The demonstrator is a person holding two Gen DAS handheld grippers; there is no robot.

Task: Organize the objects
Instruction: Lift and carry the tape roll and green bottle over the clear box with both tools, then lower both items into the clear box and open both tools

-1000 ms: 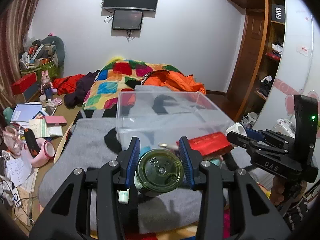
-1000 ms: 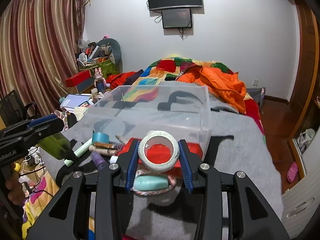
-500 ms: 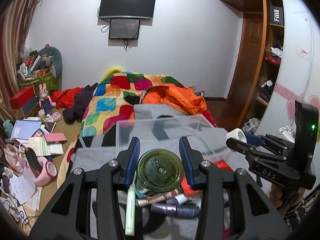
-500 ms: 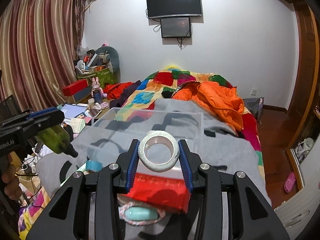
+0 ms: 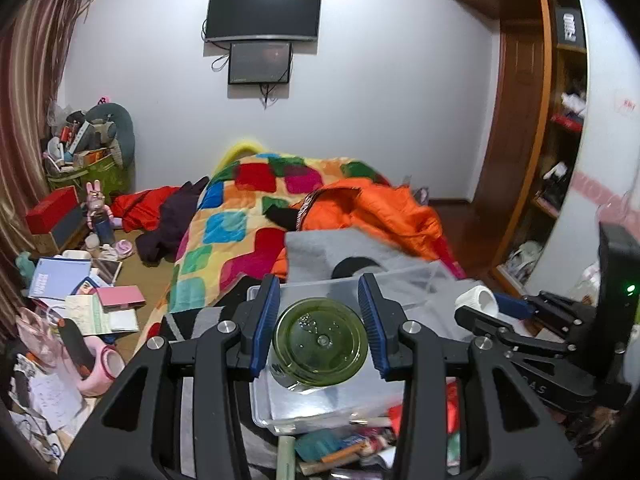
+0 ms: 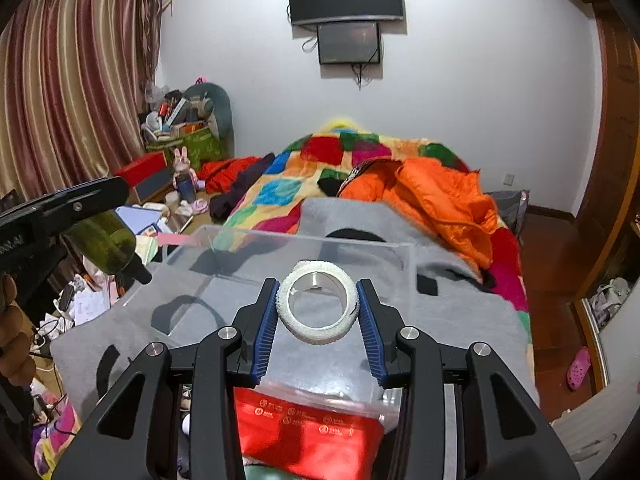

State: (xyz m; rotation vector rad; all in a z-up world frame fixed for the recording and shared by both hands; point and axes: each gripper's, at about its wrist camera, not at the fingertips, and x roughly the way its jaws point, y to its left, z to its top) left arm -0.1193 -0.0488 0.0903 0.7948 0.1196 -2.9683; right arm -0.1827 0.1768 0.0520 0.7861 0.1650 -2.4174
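A cluttered bedroom, with a grey blanket spread over the near end of the bed and a clear plastic box standing on it. The left gripper is clamped on a green bottle, seen bottom-on, held just above the box's near edge. The right gripper pinches a white tape roll across its width, over the near part of the box. Below it lies a red packet, and small items are heaped at the box's near side.

Risks, as I judge them: the smooth round bottle could slip between the pads, roll on landing or knock the light box askew; both tools converging on one box could collide.

Readable writing: only "DAS" on the right gripper's body; the packet's print is too small
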